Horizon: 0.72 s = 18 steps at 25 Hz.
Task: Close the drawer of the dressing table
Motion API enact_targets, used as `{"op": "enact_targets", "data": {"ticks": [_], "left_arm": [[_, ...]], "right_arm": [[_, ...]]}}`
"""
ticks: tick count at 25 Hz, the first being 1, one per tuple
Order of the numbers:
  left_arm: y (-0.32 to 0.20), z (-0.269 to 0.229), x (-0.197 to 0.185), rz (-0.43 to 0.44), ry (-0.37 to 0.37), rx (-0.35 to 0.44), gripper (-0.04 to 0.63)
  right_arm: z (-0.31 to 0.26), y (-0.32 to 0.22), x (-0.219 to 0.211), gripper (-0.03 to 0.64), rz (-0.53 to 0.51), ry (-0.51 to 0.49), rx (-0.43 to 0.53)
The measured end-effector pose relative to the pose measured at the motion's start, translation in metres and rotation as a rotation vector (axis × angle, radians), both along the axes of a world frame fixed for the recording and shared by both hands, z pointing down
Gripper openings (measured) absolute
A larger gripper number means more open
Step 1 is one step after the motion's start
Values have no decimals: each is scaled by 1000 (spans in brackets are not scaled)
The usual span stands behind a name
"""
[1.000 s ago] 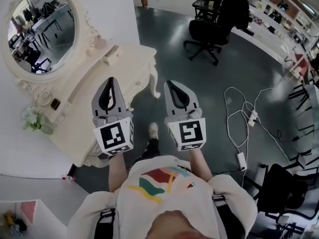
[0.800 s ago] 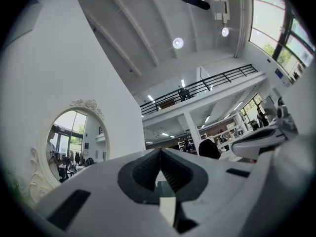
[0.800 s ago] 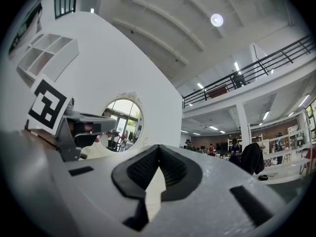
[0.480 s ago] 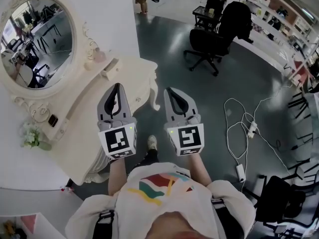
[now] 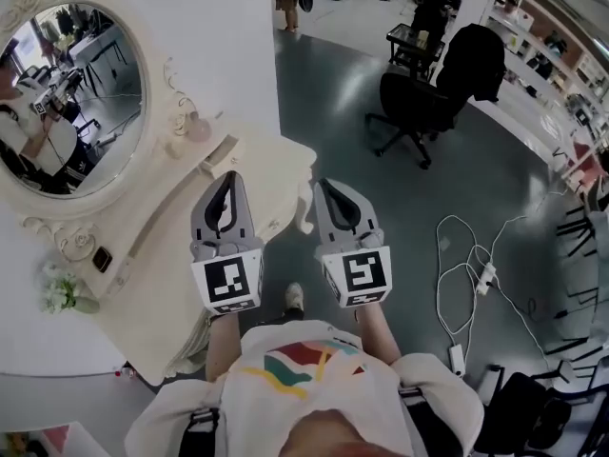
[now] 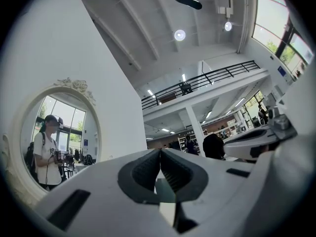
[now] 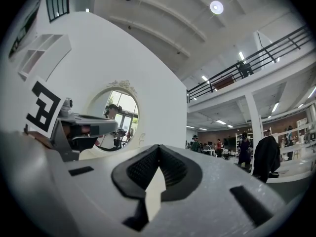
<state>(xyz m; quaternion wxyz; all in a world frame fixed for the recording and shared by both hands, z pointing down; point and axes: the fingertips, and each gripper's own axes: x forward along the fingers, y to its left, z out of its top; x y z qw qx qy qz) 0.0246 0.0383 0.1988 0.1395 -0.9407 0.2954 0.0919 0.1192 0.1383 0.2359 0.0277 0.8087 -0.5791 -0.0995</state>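
1. The task is judged to be at its approach stage: nothing on the dressing table (image 5: 162, 255) is touched by either gripper, so the whole push is left to be done.
2. The drawer (image 5: 271, 225) is taken to sit in the dressing table's curved front apron, where a small knob-like mark is seen. Whether it stands pulled out cannot be told from this steep angle.
3. The left gripper (image 5: 226, 179) is held over the dressing table's front right corner. Its jaws are clenched tip to tip with nothing between them, as is shown plainly in the left gripper view.
4. The right gripper (image 5: 326, 187) is held just off the dressing table's right end, above the bare floor (image 5: 381, 217). Its jaws are likewise pressed together and empty.
5. Edges to be minded: the scalloped front rim and carved leg of the dressing table lie just beneath the left gripper. The oval mirror (image 5: 67, 84) rises at the dressing table's back, well apart from both grippers.
6. Open room is found to the right of the dressing table, where the floor is unobstructed close by. The office chair (image 5: 428, 103) and the loose cables (image 5: 466, 265) lie well away from it (neither is judged to hinder a push).
7. The person's shoe (image 5: 294, 296) is seen near the dressing table's front, so the stance is already close.
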Motion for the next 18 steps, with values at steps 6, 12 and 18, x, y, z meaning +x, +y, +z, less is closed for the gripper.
{"op": "enact_targets", "data": {"ticks": [6, 12, 18], "left_arm": [[-68, -1, 45, -20, 5, -18, 6], [-124, -6, 71, -64, 28, -47, 6], [-151, 7, 77, -103, -32, -107, 6]], "right_arm": [[-7, -70, 47, 0, -29, 2, 7], [-13, -129, 81, 0, -62, 6, 11], [-9, -169, 90, 0, -107, -30, 8]]}}
